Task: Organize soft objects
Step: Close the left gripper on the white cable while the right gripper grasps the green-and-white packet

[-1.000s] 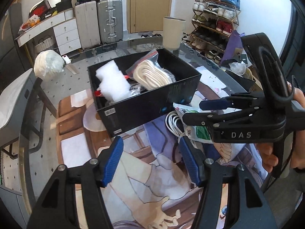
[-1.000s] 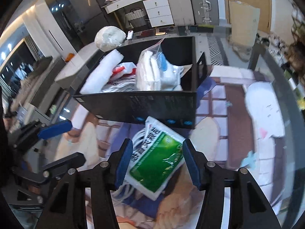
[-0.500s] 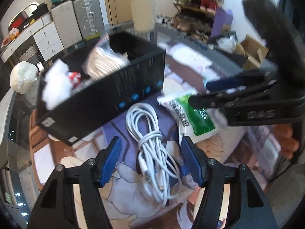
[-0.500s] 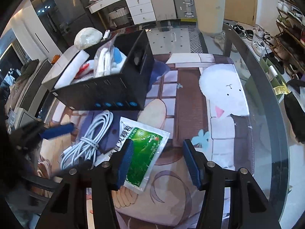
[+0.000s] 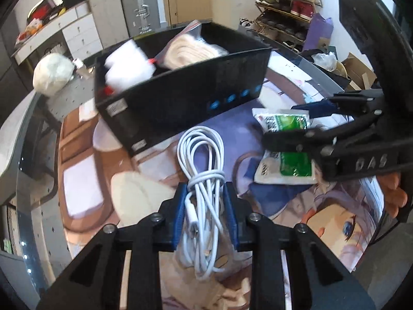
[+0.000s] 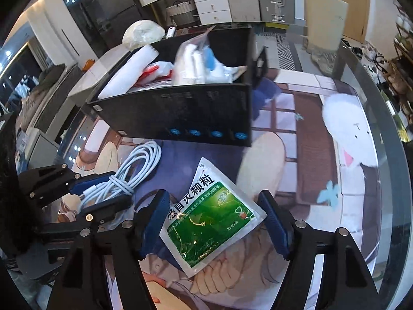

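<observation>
A black box (image 5: 185, 95) (image 6: 180, 113) on the table holds white foam, a bagged cream bundle (image 5: 191, 49) and other soft packs. In front of it lies a coiled white cable (image 5: 201, 170) (image 6: 129, 175). My left gripper (image 5: 205, 214) (image 6: 102, 195) is shut on the cable's wrapped middle. A green and white sachet (image 6: 209, 217) (image 5: 286, 142) lies flat to the right of the cable. My right gripper (image 6: 215, 219) (image 5: 296, 118) is open, its blue pads on either side of the sachet, just above it.
The table carries a printed cartoon mat (image 6: 309, 134) under glass. A white wrapped bundle (image 5: 53, 76) sits behind the box. Suitcases, drawers and a shoe rack (image 5: 284, 7) stand beyond the table. The table's curved edge (image 6: 392, 118) runs on the right.
My left gripper moved forward over the cable and closed on it. My right gripper came down and in, now straddling the sachet.
</observation>
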Tool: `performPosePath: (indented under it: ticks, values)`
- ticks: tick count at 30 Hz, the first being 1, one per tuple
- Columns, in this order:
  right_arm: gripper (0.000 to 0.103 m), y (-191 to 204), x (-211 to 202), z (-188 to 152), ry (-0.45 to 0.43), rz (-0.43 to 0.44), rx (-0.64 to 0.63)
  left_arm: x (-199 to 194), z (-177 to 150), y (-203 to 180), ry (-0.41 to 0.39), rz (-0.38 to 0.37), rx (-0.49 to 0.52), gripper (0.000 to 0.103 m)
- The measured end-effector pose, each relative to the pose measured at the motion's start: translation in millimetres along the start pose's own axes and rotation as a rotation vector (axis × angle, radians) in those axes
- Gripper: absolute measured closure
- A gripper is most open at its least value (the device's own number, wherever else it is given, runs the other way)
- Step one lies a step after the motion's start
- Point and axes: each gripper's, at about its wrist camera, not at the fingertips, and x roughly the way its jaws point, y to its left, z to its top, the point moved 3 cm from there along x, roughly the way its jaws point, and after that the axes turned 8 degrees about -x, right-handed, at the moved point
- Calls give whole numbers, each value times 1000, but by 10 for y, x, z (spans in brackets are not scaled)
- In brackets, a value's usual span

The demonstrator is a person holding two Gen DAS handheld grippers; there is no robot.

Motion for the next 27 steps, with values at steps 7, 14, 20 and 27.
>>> performPosePath:
  ticks: [7, 14, 20, 27]
  values:
    - [31, -85, -244, 24, -3, 106, 62, 20, -11, 109, 8, 5, -35, 76]
    - [28, -91, -120, -163, 55, 175, 145, 47, 19, 59, 11, 20, -24, 76]
    - [22, 127, 24, -9, 34, 64, 50, 37, 11, 78, 12, 13, -30, 76]
    - [61, 337, 84, 17, 22, -54, -133, 27, -25, 105, 3, 15, -29, 59]
